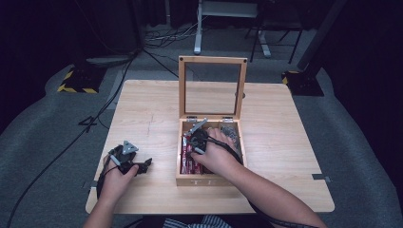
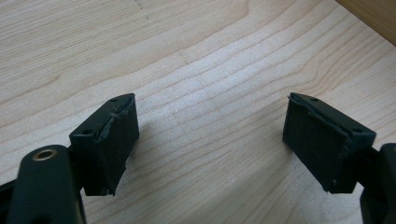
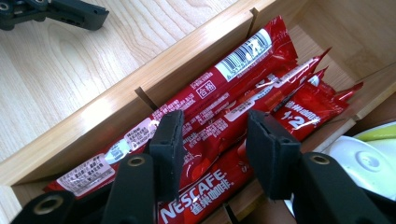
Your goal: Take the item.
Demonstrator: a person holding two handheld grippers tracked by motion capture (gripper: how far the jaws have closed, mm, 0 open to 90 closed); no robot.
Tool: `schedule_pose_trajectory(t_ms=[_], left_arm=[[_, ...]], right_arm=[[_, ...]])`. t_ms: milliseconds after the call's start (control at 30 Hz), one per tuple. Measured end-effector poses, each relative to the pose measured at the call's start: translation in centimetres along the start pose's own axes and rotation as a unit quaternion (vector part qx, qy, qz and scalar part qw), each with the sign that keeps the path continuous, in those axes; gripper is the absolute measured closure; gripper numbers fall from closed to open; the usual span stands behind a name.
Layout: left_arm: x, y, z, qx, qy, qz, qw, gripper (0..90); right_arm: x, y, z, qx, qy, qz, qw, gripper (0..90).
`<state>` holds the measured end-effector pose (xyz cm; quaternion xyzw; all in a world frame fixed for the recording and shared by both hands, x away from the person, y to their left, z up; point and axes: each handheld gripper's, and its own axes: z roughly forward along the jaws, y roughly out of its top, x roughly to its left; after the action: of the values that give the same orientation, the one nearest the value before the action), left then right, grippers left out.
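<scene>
A wooden box (image 1: pixel 211 181) stands mid-table with its glass lid (image 1: pixel 212 60) raised upright. Several red Nescafe stick packets (image 3: pixel 224 88) lie lengthwise in its left compartment (image 1: pixel 187 159). My right gripper (image 3: pixel 217 149) is down inside that compartment (image 1: pixel 197 138), open, its jaws straddling the top packets without pinching them. My left gripper (image 2: pixel 210 144) rests low over the bare table, left of the box (image 1: pixel 142 166), jaws wide open with nothing between them. It also appears at the top left of the right gripper view (image 3: pixel 60 11).
White round lidded items (image 3: pixel 364 163) fill the box's neighbouring compartment, seen as greyish contents (image 1: pixel 231 132) from above. The light wooden table (image 1: pixel 285 142) has bare room on both sides of the box. Cables and stands lie on the floor beyond.
</scene>
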<state>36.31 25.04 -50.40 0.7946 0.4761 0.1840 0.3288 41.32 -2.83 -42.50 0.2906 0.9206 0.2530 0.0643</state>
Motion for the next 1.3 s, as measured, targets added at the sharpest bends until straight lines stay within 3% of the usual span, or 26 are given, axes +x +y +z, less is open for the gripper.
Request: schedule_pose_trajectory(t_ms=[233, 433, 600, 767, 1000, 1300], left_arm=[[0.0, 0.0, 0.0, 0.000, 0.000, -0.001, 1.0000, 18.7], [0.0, 0.0, 0.0, 0.000, 0.000, 0.000, 1.0000, 18.7], [0.0, 0.0, 0.0, 0.000, 0.000, 0.001, 1.0000, 18.7], [0.0, 0.0, 0.0, 0.000, 0.000, 0.001, 1.0000, 18.7], [0.0, 0.1, 0.1, 0.000, -0.002, 0.003, 1.0000, 18.6], [0.0, 0.1, 0.0, 0.001, -0.002, 0.002, 1.0000, 18.7]], right_arm=[[-0.3, -0.2, 0.2, 0.000, 0.020, 0.028, 0.9994, 64.2], [-1.2, -0.5, 0.4, -0.004, 0.052, 0.059, 0.9969, 78.8], [-1.0, -0.6, 0.2, -0.012, 0.049, 0.067, 0.9965, 87.4], [-0.8, -0.6, 0.0, -0.019, 0.045, 0.059, 0.9971, 89.1], [-0.9, -0.7, -0.5, -0.033, 0.056, 0.055, 0.9964, 89.8], [-0.7, -0.6, -1.8, -0.067, 0.062, 0.042, 0.9950, 89.8]])
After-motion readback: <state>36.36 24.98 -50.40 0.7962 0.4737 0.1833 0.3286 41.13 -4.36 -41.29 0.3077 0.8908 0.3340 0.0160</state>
